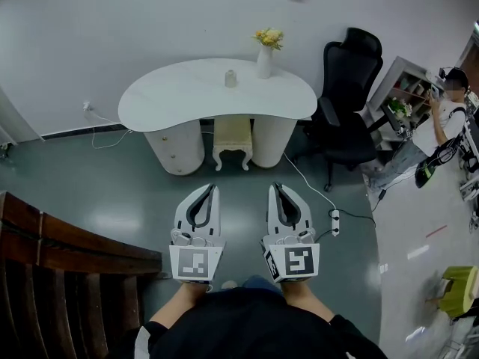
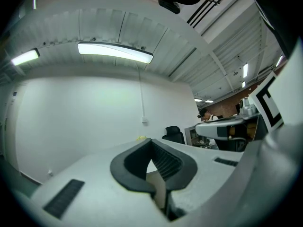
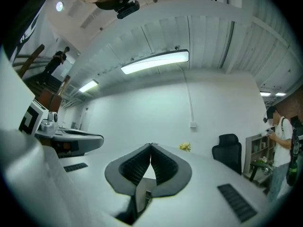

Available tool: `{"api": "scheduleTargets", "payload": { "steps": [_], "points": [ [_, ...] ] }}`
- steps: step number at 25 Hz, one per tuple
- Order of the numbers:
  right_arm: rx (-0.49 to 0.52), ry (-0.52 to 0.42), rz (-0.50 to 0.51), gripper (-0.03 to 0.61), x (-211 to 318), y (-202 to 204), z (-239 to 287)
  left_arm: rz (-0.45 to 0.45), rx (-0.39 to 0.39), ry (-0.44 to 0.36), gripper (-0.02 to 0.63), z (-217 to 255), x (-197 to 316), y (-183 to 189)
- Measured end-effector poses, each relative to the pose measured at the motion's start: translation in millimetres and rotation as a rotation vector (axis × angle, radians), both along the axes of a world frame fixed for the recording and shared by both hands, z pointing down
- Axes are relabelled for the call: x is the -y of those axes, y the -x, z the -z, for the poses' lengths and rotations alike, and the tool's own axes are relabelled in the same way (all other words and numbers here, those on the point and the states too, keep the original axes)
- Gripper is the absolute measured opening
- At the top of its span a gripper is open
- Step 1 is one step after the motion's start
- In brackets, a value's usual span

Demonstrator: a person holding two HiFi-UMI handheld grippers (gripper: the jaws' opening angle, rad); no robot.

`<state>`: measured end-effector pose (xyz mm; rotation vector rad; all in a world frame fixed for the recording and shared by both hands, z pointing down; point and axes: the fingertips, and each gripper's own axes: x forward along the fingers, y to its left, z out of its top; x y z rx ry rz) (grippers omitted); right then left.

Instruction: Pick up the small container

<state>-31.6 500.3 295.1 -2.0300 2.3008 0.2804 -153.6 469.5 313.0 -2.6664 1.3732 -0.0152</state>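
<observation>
Surface: a white kidney-shaped tabletop (image 1: 179, 99) on two rounded white pedestals stands in the upper middle of the head view, against the wall.
Task object: the small beige cylindrical container (image 1: 230, 78) stands upright on the tabletop, near its back edge and just left of the vase.
Vase: a white vase with yellow flowers (image 1: 265, 57) stands on the table at the back, right of centre.
Stool: a cream upholstered stool with curved legs (image 1: 230, 137) is tucked between the two pedestals.
Left gripper: the white hand-held left gripper (image 1: 214, 189) is held over the floor in the lower middle of the frame, well apart from the table; its jaws meet at the tips with nothing between them (image 2: 151, 140).
Right gripper: the white hand-held right gripper (image 1: 275, 188) is held beside the left one; its jaws are closed tip to tip and empty (image 3: 151, 144).
Floor: a glossy grey-green floor (image 1: 112, 193) fills the middle of the frame; a white power strip (image 1: 335, 221) lies on it at the right, on a white cable.
Wall: a plain white wall (image 1: 112, 28) spans the top of the frame.
Chair: a black high-backed office chair (image 1: 348, 88) stands right of the table.
Far right: a seated person (image 1: 447, 111) is beside a grey shelf unit (image 1: 408, 88).
Lower left: dark brown wooden furniture (image 1: 60, 275).
Ceiling: a long strip light (image 2: 115, 51) on a white panelled ceiling.
</observation>
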Motion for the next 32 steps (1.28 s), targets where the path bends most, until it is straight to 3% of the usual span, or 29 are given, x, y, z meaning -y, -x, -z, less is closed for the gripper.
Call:
{"api": "scheduleTargets", "payload": {
  "steps": [14,32],
  "points": [
    [0.001,-0.002,-0.011,0.021,38.7,-3.7,-7.5,-0.015,-0.011,0.011,0.008,-9.1,39.4,-4.3],
    [0.001,0.032,0.073,0.021,213.1,-61.3,-6.4,0.037,-0.025,0.028,0.008,-3.1,200.3,-69.0]
  ]
}}
